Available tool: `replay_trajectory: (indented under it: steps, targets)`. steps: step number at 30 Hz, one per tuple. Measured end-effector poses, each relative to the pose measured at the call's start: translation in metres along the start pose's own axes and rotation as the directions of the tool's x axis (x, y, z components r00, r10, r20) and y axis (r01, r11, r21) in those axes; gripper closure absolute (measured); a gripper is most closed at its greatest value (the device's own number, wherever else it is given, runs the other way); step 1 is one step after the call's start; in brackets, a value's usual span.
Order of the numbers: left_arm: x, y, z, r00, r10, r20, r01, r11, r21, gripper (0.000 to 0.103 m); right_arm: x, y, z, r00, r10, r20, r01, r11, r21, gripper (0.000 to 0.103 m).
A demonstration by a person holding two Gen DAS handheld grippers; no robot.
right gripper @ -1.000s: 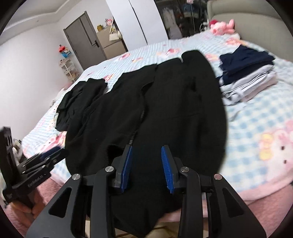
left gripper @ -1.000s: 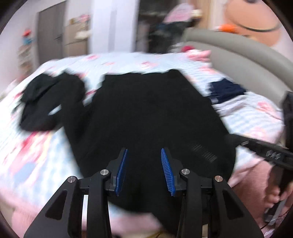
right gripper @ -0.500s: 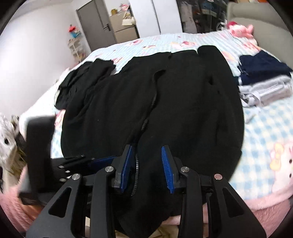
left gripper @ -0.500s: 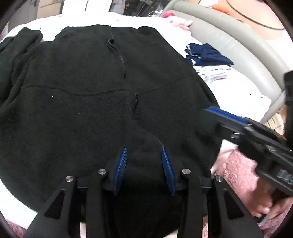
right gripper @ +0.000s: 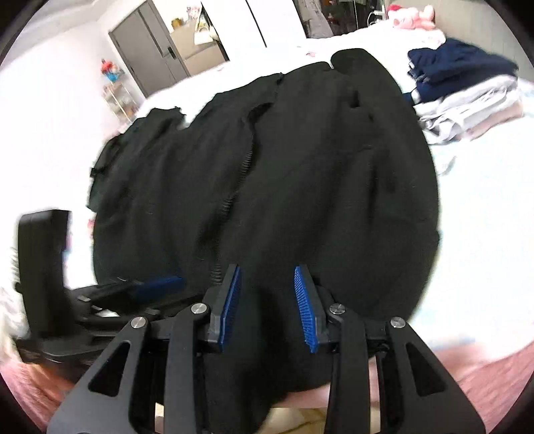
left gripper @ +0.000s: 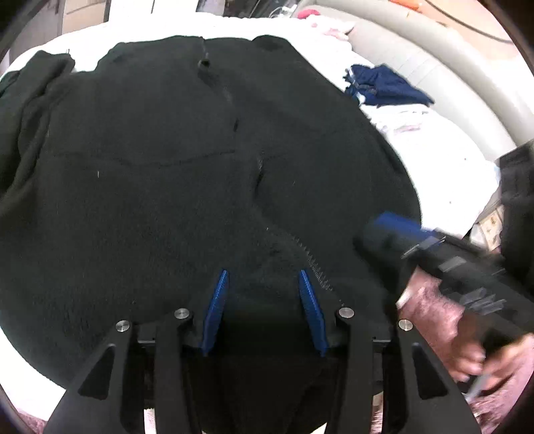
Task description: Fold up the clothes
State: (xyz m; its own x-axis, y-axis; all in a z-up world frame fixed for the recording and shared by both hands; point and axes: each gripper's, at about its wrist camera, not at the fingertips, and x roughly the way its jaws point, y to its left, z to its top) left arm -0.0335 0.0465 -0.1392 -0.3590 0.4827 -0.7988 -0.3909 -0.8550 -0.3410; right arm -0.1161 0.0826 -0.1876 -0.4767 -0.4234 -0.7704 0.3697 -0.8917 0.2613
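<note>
A black fleece jacket (left gripper: 160, 187) lies spread flat on the bed (right gripper: 474, 213), front side up, its zipper (right gripper: 233, 187) running away from both grippers toward the collar at the far end; the hem hangs over the near edge of the mattress, directly under the tools. The left gripper (left gripper: 263, 283) points steeply down at the hem, just left of the lower end of the zipper teeth; its jaws have just been opening, and they stand apart with fleece lying between the blue pads (left gripper: 217, 300) but not pinched by them. The right gripper (right gripper: 267, 287) hangs over the hem just right of the zipper, jaws parted by a moderate gap, the cloth below and between its pads and no grip on it that can be seen. From each wrist view the other gripper shows close at the side, blurred, and the person's right hand (left gripper: 467, 337) wraps the right tool's handle. Beyond the right gripper, to the jacket's right, sits a stack of folded clothes (right gripper: 467, 90) with a navy piece on top. A pink plush toy (right gripper: 414, 16) rests farther off, and a grey door (right gripper: 147, 50) stands far left.
</note>
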Motion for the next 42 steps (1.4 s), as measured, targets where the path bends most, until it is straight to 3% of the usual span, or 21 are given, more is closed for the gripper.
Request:
replay_trajectory:
  steps: [1,5,7,10,12,14,16,19,21,27,29,34,36,38,40,42]
  targets:
    - [-0.006,-0.001,0.005,1.0,-0.017,0.016,0.018,1.0,-0.01,0.057,0.006,-0.004,-0.002,0.999,-0.016,-0.038,0.016,1.0,-0.011,0.07]
    - [-0.022,-0.013,0.021,0.996,-0.027,0.084,0.024,0.999,0.034,0.057,-0.015,-0.028,0.007,0.997,0.072,0.015,-0.073,0.994,0.087,0.07]
    - [-0.015,-0.015,0.023,0.997,-0.012,0.072,0.009,0.999,0.049,0.056,-0.031,-0.043,0.02,0.997,0.036,0.068,-0.044,0.993,0.113,0.069]
    - [0.01,-0.013,0.021,1.0,0.004,0.009,-0.005,0.999,0.04,0.056,-0.043,-0.062,0.039,0.993,-0.019,0.115,0.004,0.992,0.123,0.049]
    - [0.026,-0.012,0.019,0.999,0.015,-0.032,-0.014,0.999,0.035,0.056,-0.043,-0.073,0.05,0.993,-0.043,0.11,0.028,0.991,0.13,0.049]
    - [0.018,-0.016,0.016,1.0,0.008,0.002,-0.008,0.999,0.046,0.055,-0.043,-0.084,0.06,0.992,-0.067,0.105,0.053,0.989,0.137,0.049]
    - [0.01,-0.015,0.016,1.0,-0.013,0.026,0.012,0.999,0.037,0.055,-0.047,-0.083,0.065,0.992,-0.038,0.124,0.023,0.993,0.12,0.049]
    - [0.001,-0.014,0.02,0.999,-0.011,0.05,0.01,1.0,0.02,0.055,-0.037,-0.08,0.075,0.985,-0.125,0.121,0.117,0.991,0.071,0.049]
    - [-0.011,-0.02,0.031,0.997,-0.013,0.078,0.009,0.999,0.047,0.055,-0.031,-0.091,0.082,0.984,-0.15,0.098,0.141,0.985,0.099,0.049]
    - [0.0,-0.038,0.07,0.995,-0.062,0.077,0.054,0.994,0.096,0.055,-0.013,-0.133,0.105,0.992,-0.104,0.066,0.09,0.979,0.185,0.048]
    - [0.012,-0.046,0.079,0.995,-0.066,0.073,0.057,0.992,0.115,0.055,-0.004,-0.141,0.113,0.995,-0.082,0.056,0.07,0.979,0.193,0.041]
    - [0.047,-0.058,0.095,0.996,-0.081,0.04,0.077,0.993,0.093,0.055,0.048,-0.166,0.133,1.0,0.029,-0.005,-0.026,0.968,0.248,0.037]
    - [0.063,-0.055,0.096,0.999,-0.054,0.005,0.053,0.996,0.074,0.055,0.07,-0.177,0.138,0.993,0.115,-0.028,-0.101,0.947,0.306,0.043]
    - [0.072,-0.052,0.092,0.999,-0.043,-0.013,0.044,0.998,0.056,0.055,0.08,-0.184,0.14,0.983,0.183,-0.011,-0.167,0.921,0.352,0.09]
    - [0.075,-0.051,0.087,0.999,-0.036,-0.013,0.036,0.998,0.052,0.055,0.06,-0.172,0.144,0.993,0.101,0.059,-0.114,0.95,0.29,0.095]
    - [0.076,-0.054,0.083,1.0,-0.022,-0.009,0.023,0.997,0.074,0.054,0.035,-0.156,0.145,0.988,0.06,0.142,-0.091,0.97,0.226,0.097]
